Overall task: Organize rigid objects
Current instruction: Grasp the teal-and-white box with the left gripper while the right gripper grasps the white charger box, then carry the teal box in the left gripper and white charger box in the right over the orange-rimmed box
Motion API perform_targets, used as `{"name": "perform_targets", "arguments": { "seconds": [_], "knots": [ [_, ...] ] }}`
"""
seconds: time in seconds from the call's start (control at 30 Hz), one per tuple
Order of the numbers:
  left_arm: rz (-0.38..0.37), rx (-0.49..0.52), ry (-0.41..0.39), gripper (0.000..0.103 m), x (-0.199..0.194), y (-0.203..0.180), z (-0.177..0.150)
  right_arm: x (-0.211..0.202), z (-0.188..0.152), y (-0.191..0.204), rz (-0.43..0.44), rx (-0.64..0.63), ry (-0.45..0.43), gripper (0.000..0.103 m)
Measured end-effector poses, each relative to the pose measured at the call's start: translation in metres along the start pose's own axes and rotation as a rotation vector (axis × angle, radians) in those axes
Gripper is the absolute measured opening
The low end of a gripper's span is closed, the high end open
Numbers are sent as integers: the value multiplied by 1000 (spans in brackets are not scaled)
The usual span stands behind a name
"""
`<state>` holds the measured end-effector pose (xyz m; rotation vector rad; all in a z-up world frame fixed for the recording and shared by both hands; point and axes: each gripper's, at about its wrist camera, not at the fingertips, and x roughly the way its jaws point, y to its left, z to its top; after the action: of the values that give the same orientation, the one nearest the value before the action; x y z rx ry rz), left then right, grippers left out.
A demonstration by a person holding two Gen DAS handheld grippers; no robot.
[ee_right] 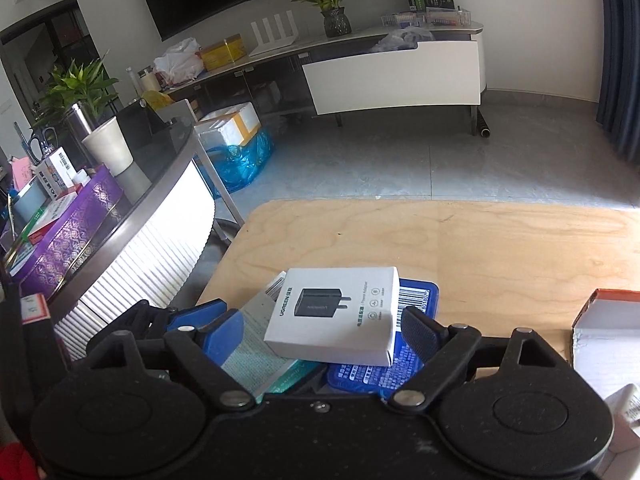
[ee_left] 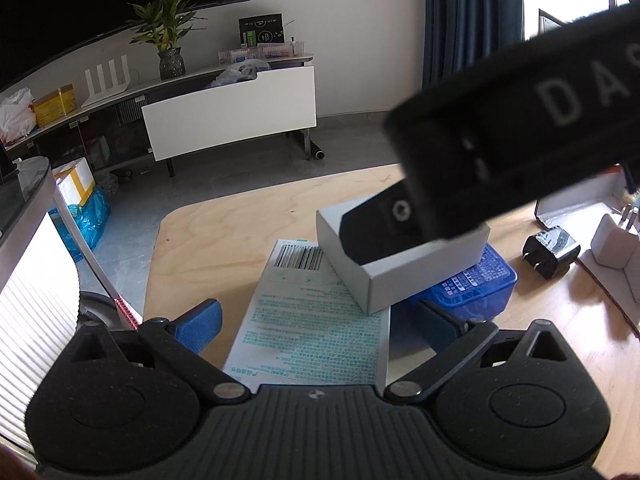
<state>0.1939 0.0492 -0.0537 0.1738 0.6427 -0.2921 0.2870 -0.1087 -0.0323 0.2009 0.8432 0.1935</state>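
A white power-adapter box [ee_right: 334,316] lies on top of a blue plastic box [ee_right: 412,354] and a flat green-printed box [ee_right: 256,354] near the front of the wooden table [ee_right: 480,240]. My right gripper [ee_right: 324,330] is open, its blue fingers on either side of the white box. In the left wrist view the same white box [ee_left: 404,268] rests on the blue box [ee_left: 472,284] and the green-printed box [ee_left: 316,320]. My left gripper [ee_left: 320,320] is open over the green-printed box. The right gripper's black body [ee_left: 520,128] hangs over the white box.
A black plug adapter [ee_left: 550,250] and a white adapter [ee_left: 614,242] lie at the right by an opened cardboard box [ee_left: 576,196]. An orange-edged box [ee_right: 608,320] stands at the right. A curved glass-topped counter [ee_right: 132,216] borders the table's left.
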Motion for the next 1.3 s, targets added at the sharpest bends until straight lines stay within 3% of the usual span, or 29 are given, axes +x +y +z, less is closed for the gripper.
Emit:
{"name": "perform_targets", "arguments": {
  "seconds": [0.13, 0.23, 0.27, 0.5, 0.53, 0.57, 0.6, 0.7, 0.9, 1.3],
  "knots": [
    [-10, -49, -8, 103, 2, 7, 3, 25, 2, 5, -84, 5, 48, 102],
    [-6, -47, -8, 103, 4, 6, 5, 28, -2, 8, -142, -48, 19, 101],
    [-2, -44, -10, 103, 4, 6, 5, 25, -4, 7, -158, -54, 9, 94],
    [14, -97, -6, 103, 13, 10, 9, -19, -20, -25, -143, 6, -73, 93],
    [7, -98, 0, 101, 14, 10, 9, -27, -23, -30, -129, 18, -81, 93],
    [-4, -95, 8, 92, 15, 9, 9, -35, -25, -33, -122, 26, -88, 93],
    [-19, -89, 20, 73, 16, 8, 9, -41, -28, -35, -120, 30, -94, 93],
    [-3, -67, 39, 72, 11, 2, 8, -60, -37, -41, -115, 52, -111, 93],
    [76, -88, 52, 72, -20, -7, 15, -83, -51, -37, -123, 21, -117, 93],
    [137, -272, 45, 72, -100, -40, 22, -134, -79, -19, -107, -20, -159, 93]
  ]
}}
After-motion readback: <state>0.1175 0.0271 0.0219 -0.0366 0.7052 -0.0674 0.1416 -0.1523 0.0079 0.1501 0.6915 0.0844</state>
